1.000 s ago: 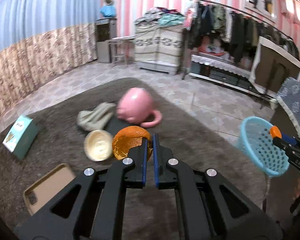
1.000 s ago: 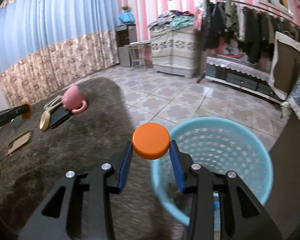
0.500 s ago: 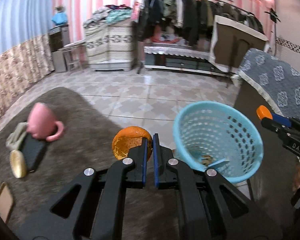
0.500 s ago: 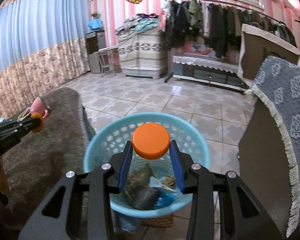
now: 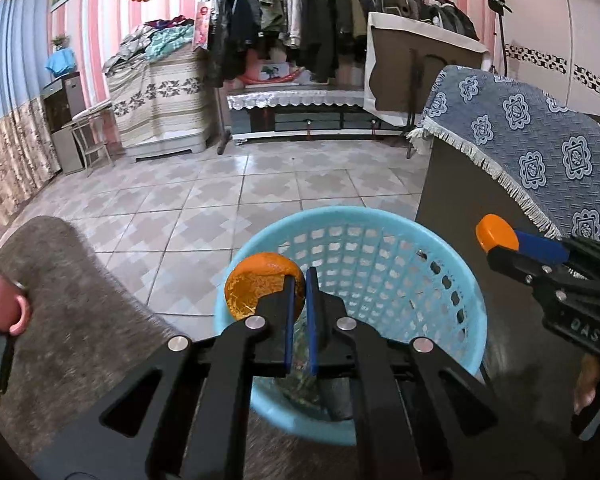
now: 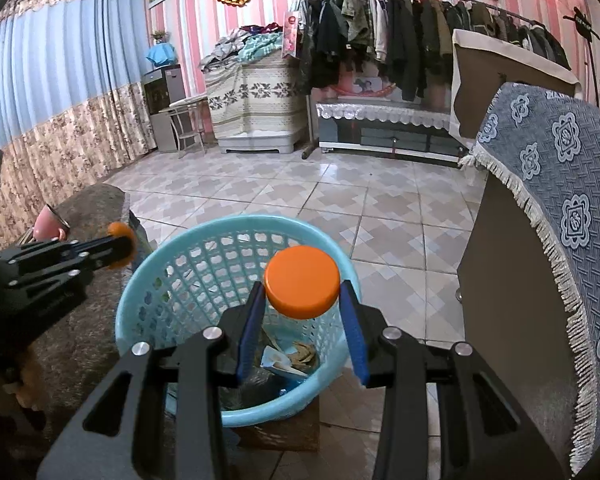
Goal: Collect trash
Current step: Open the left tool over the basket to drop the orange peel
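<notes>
Tiled floor, pink-striped wall, loaded clothes rail behind.

Left wrist view: left gripper (image 5: 298, 280) is closed, its blue pads pinching the edge of an orange peel (image 5: 260, 290), held over the near rim of the blue basket (image 5: 456, 276). Peel looks light, thin and limp; an edge pinch suits it, though it may tear or slip. Right gripper (image 5: 500, 242) enters from the right, gripping an orange cap (image 5: 494, 232). Letters on its body read roughly "DAS". Pink mug (image 5: 0, 300) lies on the grey rug (image 5: 80, 312).

Right wrist view: right gripper (image 6: 302, 294) is clamped on the cap (image 6: 302, 282), above the basket (image 6: 148, 288) holding wrappers. Cap judged light, rigid, smooth; side grip fits.
</notes>
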Action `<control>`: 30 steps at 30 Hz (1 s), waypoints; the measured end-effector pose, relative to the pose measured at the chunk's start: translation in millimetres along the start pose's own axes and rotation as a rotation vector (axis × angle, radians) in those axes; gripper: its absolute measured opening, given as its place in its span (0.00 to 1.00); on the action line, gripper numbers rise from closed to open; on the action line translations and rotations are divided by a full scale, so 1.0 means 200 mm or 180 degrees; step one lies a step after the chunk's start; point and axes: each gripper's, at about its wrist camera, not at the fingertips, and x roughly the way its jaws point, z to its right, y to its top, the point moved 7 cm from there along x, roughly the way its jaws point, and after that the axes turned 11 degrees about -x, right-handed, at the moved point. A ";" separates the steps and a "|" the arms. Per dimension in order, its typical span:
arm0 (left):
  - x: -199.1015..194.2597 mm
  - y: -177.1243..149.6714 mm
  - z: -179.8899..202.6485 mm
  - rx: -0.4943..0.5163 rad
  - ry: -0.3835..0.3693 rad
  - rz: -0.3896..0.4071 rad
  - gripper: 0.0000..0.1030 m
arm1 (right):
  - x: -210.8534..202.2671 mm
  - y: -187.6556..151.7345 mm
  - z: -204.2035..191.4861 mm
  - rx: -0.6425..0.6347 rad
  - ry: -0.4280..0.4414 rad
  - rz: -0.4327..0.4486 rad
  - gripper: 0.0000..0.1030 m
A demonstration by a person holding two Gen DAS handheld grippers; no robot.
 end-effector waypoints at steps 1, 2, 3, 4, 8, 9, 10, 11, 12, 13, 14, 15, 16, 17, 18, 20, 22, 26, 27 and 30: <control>0.01 0.01 0.01 0.0005 -0.0003 -0.0001 0.04 | 0.00 0.00 0.00 0.0001 -0.0004 -0.0004 0.37; 0.04 0.02 0.02 0.0008 -0.0019 -0.0008 0.04 | 0.01 0.00 0.01 0.0006 -0.0013 -0.0009 0.37; 0.05 0.02 0.02 0.0009 -0.0029 -0.0019 0.04 | 0.01 -0.01 0.02 0.0014 -0.0017 -0.0011 0.37; 0.06 0.03 0.03 0.0014 -0.0024 -0.0029 0.05 | 0.01 -0.01 0.03 0.0025 -0.0019 -0.0011 0.37; 0.09 0.05 0.00 0.0019 0.0054 -0.0056 0.28 | 0.03 -0.02 0.03 0.0056 -0.0014 -0.0018 0.37; 0.09 0.05 -0.02 -0.0011 0.0066 -0.0069 0.35 | 0.04 -0.01 0.03 0.0054 -0.0012 -0.0018 0.37; 0.08 0.05 -0.03 -0.0025 0.0092 -0.0049 0.45 | 0.04 -0.01 0.03 0.0052 -0.0012 -0.0018 0.37; 0.07 0.05 -0.05 -0.0038 0.0129 -0.0009 0.52 | 0.04 -0.01 0.02 0.0048 -0.0004 -0.0019 0.37; 0.06 0.05 -0.06 -0.0049 0.0145 0.0004 0.54 | 0.05 -0.01 0.01 0.0043 0.0004 -0.0021 0.37; 0.06 0.05 -0.08 -0.0067 0.0162 0.0007 0.58 | 0.05 -0.01 0.00 0.0036 0.0012 -0.0025 0.37; 0.05 0.05 -0.10 -0.0085 0.0185 0.0010 0.62 | 0.06 -0.01 -0.01 0.0019 0.0023 -0.0032 0.37; 0.03 0.05 -0.12 -0.0102 0.0228 0.0031 0.65 | 0.06 -0.01 -0.03 0.0008 0.0030 -0.0036 0.37; 0.01 0.06 -0.15 -0.0122 0.0271 0.0076 0.70 | 0.07 0.00 -0.04 -0.0005 0.0045 -0.0038 0.37; -0.01 0.06 -0.17 -0.0141 0.0298 0.0115 0.77 | 0.07 0.00 -0.06 -0.0015 0.0054 -0.0040 0.37; -0.02 0.07 -0.19 -0.0161 0.0325 0.0138 0.80 | 0.08 0.01 -0.08 -0.0032 0.0063 -0.0042 0.37; -0.03 0.07 -0.22 -0.0194 0.0336 0.0144 0.84 | 0.09 0.02 -0.12 -0.0069 0.0082 -0.0040 0.37; -0.03 0.07 -0.25 -0.0218 0.0319 0.0091 0.84 | 0.09 0.02 -0.14 -0.0091 0.0100 -0.0031 0.37; 0.00 0.05 -0.26 -0.0267 0.0241 -0.0037 0.84 | 0.09 0.03 -0.18 -0.0135 0.0121 -0.0046 0.37; 0.01 0.03 -0.25 -0.0279 0.0199 -0.0093 0.85 | 0.09 0.03 -0.18 -0.0137 0.0118 -0.0049 0.37; 0.03 0.00 -0.24 -0.0236 0.0177 -0.0154 0.88 | 0.10 0.02 -0.16 -0.0111 0.0110 -0.0071 0.37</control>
